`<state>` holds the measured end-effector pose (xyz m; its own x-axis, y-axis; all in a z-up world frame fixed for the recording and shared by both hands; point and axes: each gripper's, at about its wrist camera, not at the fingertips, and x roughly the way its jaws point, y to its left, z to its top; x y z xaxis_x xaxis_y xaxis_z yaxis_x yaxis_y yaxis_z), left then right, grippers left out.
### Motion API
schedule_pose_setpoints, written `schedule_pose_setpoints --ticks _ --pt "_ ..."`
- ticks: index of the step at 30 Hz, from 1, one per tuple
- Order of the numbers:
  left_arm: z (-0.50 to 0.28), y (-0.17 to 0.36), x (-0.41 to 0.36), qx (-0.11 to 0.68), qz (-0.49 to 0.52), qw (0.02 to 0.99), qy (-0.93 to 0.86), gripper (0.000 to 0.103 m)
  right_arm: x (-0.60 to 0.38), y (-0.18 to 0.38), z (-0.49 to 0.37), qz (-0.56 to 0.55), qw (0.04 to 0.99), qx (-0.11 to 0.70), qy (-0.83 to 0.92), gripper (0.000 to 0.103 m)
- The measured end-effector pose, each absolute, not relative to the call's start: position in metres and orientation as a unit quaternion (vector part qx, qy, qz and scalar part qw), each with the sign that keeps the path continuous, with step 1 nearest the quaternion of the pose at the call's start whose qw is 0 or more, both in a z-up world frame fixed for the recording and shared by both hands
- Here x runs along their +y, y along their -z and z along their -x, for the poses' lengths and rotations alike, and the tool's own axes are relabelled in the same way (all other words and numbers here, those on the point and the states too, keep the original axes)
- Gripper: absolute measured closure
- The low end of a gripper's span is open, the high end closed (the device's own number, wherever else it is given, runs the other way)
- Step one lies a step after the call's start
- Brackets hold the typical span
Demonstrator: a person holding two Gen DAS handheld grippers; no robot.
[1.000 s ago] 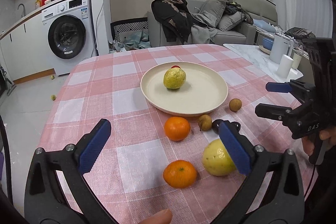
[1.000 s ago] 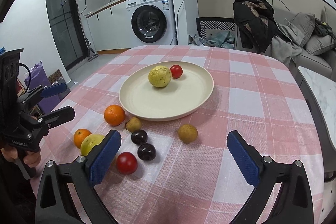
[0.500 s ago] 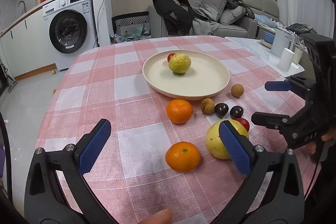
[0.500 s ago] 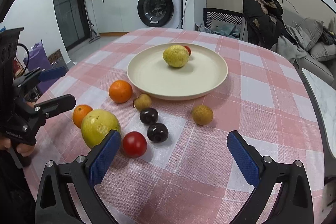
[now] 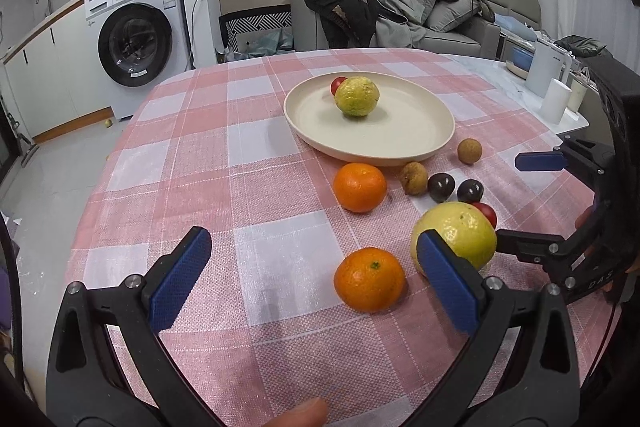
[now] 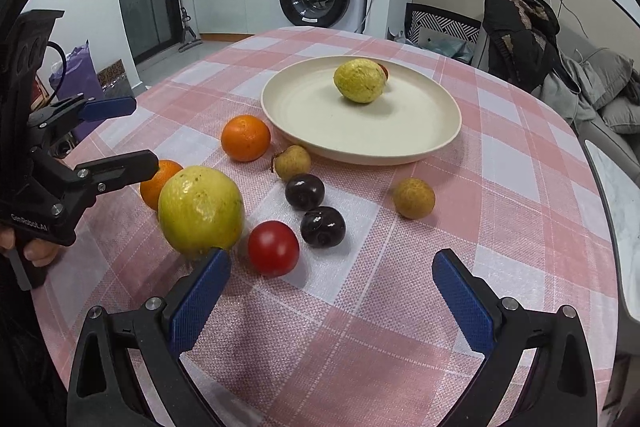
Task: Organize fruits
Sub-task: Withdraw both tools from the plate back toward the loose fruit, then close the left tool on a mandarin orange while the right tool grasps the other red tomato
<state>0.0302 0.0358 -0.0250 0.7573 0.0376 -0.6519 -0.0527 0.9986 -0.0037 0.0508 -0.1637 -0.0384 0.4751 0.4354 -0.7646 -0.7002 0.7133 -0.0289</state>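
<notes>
A cream plate (image 5: 400, 143) (image 6: 420, 143) holds a yellow-green guava (image 5: 357, 95) (image 6: 360, 81) and a small red tomato (image 5: 337, 83). On the checked cloth lie two oranges (image 5: 360, 187) (image 5: 370, 279), a big yellow-green guava (image 5: 460, 235) (image 6: 201, 209), a red tomato (image 6: 273, 247), two dark plums (image 6: 305, 191) (image 6: 323, 226) and two tan longans (image 6: 293, 162) (image 6: 413, 197). My left gripper (image 5: 316, 279) is open above the cloth, the near orange between its fingers. My right gripper (image 6: 330, 291) is open, just short of the tomato.
The round table's edge (image 5: 120, 155) drops to the floor at left. A washing machine (image 5: 136, 43) and counter stand beyond. A sofa with clothes (image 5: 400, 11) is behind. A white side table (image 5: 552, 103) with a kettle and cups stands at right.
Both grippers have moved lower and closer to the loose fruit near the table's front. The fruit has not moved. Both stay open.
</notes>
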Motion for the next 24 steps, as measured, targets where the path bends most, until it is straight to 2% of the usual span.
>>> schedule_pose_setpoints --ticks 13,16,18,20,24 --pt "-0.037 0.035 0.037 0.371 0.012 0.928 -0.024 0.001 -0.160 0.043 -0.050 0.184 0.832 0.397 -0.342 0.001" --pt "-0.037 0.036 0.035 0.373 0.009 0.927 -0.022 0.001 -0.159 0.043 -0.047 0.187 0.829 0.397 -0.348 0.010" --pt "-0.037 0.037 0.034 0.375 0.007 0.927 -0.021 0.001 -0.158 0.044 -0.047 0.188 0.825 0.401 -0.352 0.022" --pt "-0.036 0.037 0.033 0.376 0.005 0.926 -0.019 0.001 -0.156 0.045 -0.045 0.192 0.822 0.402 -0.355 0.023" --pt "-0.036 0.037 0.030 0.378 0.001 0.925 -0.021 0.001 -0.154 0.043 -0.039 0.193 0.815 0.400 -0.372 0.037"
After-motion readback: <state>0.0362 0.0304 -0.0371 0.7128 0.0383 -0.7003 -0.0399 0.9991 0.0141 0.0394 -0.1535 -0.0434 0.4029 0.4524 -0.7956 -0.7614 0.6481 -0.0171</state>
